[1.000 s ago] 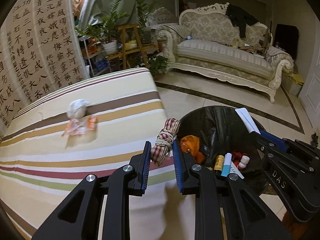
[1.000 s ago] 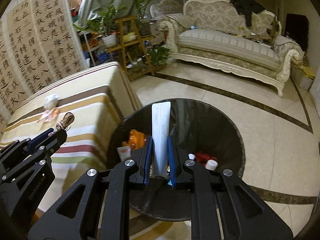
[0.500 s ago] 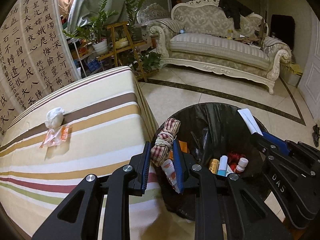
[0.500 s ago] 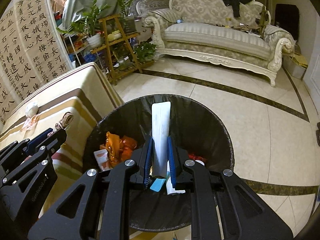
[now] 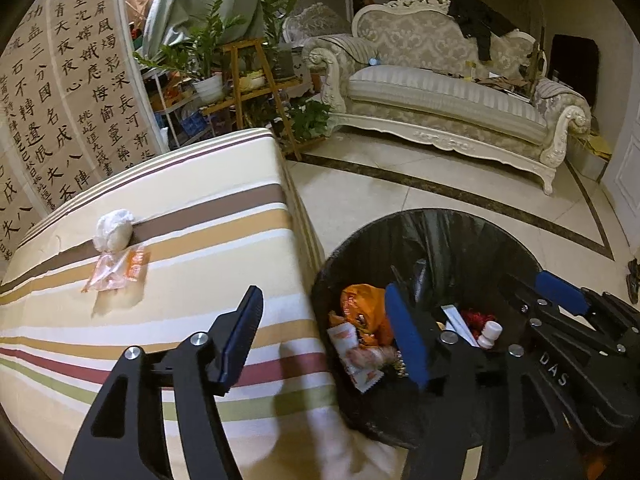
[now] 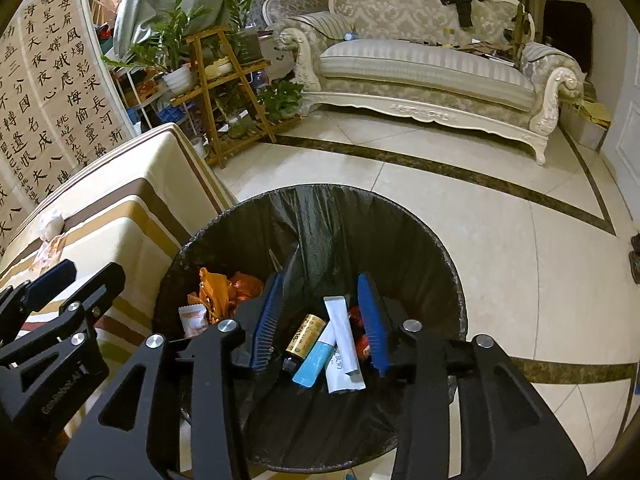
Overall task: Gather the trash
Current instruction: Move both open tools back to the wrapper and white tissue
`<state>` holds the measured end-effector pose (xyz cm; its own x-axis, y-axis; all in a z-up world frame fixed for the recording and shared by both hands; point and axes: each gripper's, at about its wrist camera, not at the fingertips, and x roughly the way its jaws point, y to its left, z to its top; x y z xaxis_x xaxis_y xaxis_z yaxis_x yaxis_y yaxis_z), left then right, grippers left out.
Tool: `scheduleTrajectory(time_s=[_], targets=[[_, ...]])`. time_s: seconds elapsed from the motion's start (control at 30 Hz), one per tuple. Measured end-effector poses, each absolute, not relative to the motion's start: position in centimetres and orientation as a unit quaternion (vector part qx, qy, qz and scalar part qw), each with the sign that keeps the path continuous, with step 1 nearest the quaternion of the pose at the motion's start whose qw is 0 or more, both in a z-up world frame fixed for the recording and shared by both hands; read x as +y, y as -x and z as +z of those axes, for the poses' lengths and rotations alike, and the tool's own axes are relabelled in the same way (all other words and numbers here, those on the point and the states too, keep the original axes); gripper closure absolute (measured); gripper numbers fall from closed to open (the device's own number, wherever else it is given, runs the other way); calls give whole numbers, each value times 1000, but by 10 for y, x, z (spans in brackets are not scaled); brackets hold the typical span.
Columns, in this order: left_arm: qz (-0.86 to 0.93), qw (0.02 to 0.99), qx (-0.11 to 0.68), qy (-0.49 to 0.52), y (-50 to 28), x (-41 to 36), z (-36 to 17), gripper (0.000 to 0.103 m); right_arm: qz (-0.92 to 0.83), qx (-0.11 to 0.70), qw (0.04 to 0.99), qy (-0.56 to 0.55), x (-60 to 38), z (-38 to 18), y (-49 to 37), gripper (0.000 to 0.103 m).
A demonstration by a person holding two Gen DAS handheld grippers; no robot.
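Note:
My left gripper [image 5: 324, 336] hangs over the seam between the striped table [image 5: 180, 320] and the black-lined bin [image 5: 440, 220]. Its jaws are opening and nothing is between them. A pale blurred shape [image 5: 320, 420] shows below them; I cannot tell what it is. My right gripper [image 6: 320, 320] is over the bin [image 6: 320, 200], jaws opening. The white packet [image 6: 344, 344] lies loose among the trash below, beside a blue tube [image 6: 314, 364] and a gold can [image 6: 306, 334]. A crumpled tissue [image 5: 114, 230] and an orange wrapper [image 5: 116, 268] lie on the table.
An ornate sofa [image 5: 448, 100] stands across the tiled floor [image 6: 500, 208]. A wooden plant stand [image 6: 224, 92] with pots sits behind the table. A calligraphy screen [image 5: 68, 92] lines the left side. A white door [image 6: 624, 128] is at the right.
Both grippers have opened. The rope-tied bundle has left the left jaws and the white packet has dropped from the right jaws into the bin.

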<state>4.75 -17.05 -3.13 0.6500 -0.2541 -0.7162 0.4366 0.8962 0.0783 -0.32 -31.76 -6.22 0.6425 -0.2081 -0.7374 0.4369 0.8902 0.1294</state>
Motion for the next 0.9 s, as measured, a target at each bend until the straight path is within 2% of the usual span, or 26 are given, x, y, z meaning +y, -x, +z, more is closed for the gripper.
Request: scheduleTrajectory(time_s=[0.1, 0.17, 0.33, 0.47, 0.9], targets=[[-179, 904, 372, -115, -52, -158, -28, 33, -177, 380, 896, -145, -314, -59, 1, 57], [-170, 906, 372, -108, -56, -148, -26, 33, -169, 380, 899, -139, -307, -57, -4, 53], [-136, 912, 378, -90, -68, -108, -23, 31, -143, 379, 905, -130, -281, -46, -22, 51], [-100, 916, 380, -74, -78, -68, -22, 30, -114, 380, 910, -122, -256, -40, -36, 44], [6, 920, 390, -39, -104, 44, -24, 29, -2, 397, 914, -88, -144, -29, -95, 37]])
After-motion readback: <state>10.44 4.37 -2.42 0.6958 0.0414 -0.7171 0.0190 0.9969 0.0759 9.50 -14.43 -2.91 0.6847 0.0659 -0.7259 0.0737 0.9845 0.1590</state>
